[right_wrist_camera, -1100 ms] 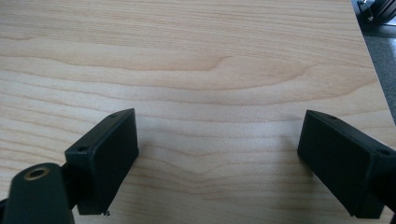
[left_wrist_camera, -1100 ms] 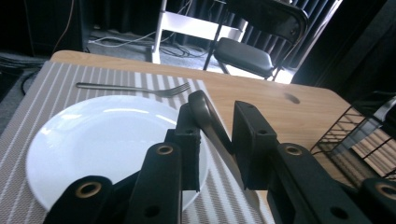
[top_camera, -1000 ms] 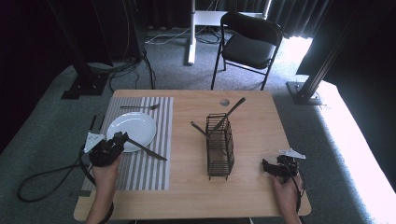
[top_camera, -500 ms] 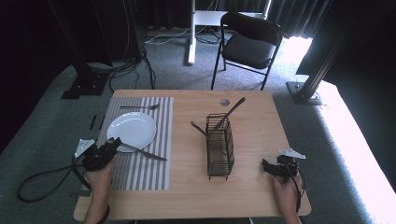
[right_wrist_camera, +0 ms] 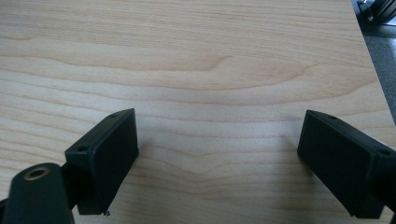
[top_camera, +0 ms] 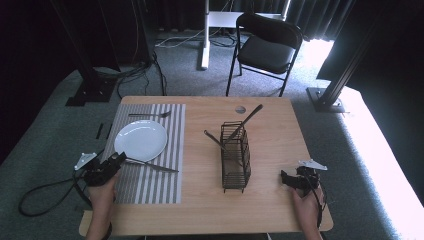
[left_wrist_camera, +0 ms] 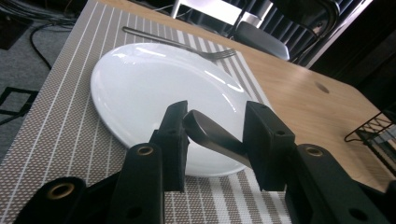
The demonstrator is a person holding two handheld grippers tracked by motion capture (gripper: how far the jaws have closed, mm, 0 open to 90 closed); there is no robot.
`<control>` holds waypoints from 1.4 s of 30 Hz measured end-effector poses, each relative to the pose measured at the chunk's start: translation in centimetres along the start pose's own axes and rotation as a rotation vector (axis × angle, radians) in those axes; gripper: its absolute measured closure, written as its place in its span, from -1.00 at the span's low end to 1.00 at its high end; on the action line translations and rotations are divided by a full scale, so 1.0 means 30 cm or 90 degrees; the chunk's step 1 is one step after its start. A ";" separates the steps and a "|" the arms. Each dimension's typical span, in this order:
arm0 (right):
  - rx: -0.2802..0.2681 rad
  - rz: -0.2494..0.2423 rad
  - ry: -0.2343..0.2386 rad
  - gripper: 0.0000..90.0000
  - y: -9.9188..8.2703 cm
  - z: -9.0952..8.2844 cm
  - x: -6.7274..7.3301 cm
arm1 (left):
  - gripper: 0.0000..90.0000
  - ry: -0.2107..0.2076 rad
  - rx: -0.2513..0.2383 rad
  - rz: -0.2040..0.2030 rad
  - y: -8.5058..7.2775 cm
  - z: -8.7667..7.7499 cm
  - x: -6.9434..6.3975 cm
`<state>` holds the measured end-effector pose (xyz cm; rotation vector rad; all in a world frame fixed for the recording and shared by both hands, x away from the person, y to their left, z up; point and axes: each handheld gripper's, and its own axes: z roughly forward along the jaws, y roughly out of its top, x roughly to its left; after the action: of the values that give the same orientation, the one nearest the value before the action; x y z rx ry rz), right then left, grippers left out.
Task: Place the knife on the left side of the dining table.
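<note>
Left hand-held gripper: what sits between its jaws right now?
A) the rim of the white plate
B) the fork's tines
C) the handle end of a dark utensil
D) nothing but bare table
C: the dark utensil handle lies in the gap of the left hand-held gripper, jaws apart.

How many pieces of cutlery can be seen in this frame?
4: a fork beyond the plate, a knife on the placemat, and two utensils in the wire caddy. More may hide inside.
</note>
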<state>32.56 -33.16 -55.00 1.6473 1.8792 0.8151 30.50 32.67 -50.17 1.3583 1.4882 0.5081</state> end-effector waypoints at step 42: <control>0.000 0.000 0.000 -0.74 0.000 0.000 0.000 | 0.17 0.052 0.104 -0.003 -0.063 0.063 0.124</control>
<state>32.57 -33.16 -55.00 1.6476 1.8785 0.8147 31.78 34.95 -53.95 1.4758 1.6283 0.4509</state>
